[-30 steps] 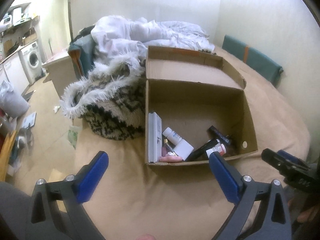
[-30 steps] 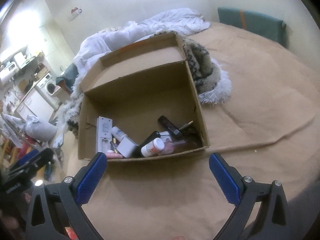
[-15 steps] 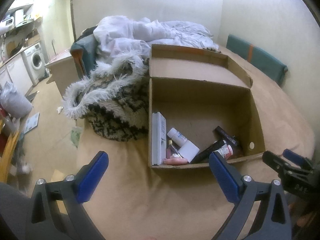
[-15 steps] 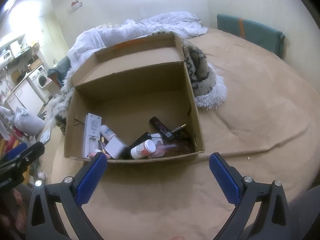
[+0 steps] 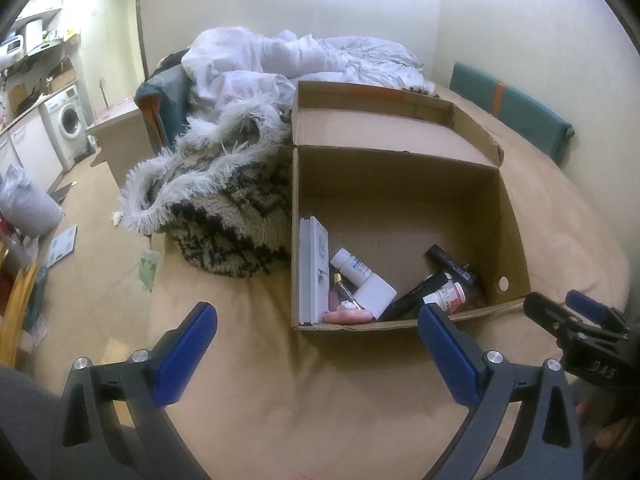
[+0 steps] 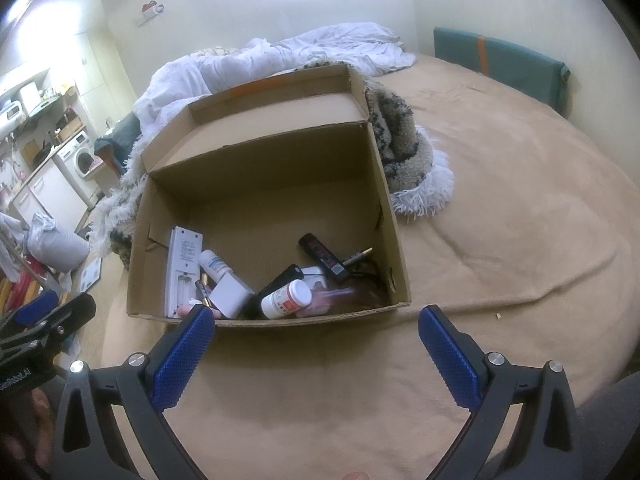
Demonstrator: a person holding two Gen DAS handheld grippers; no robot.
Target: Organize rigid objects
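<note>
— Where do things stand?
— Cardboard box (image 6: 384,200) on the bed (image 6: 520,240), at twelve o'clock; pill bottle (image 6: 286,300) against its near wall. Left gripper (image 5: 316,344) and right gripper (image 6: 316,340) both spread wide, empty.
— Advice?
— Probably descend steeply over the near wall — fingers (image 6: 180,360) straddling one item.

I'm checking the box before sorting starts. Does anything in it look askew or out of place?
Yes. The items in the cardboard box lie jumbled against its near wall: the red-capped pill bottle on its side, the white bottle tipped over, the black tube slanted. Both grippers, left and right, are open and empty.
</note>
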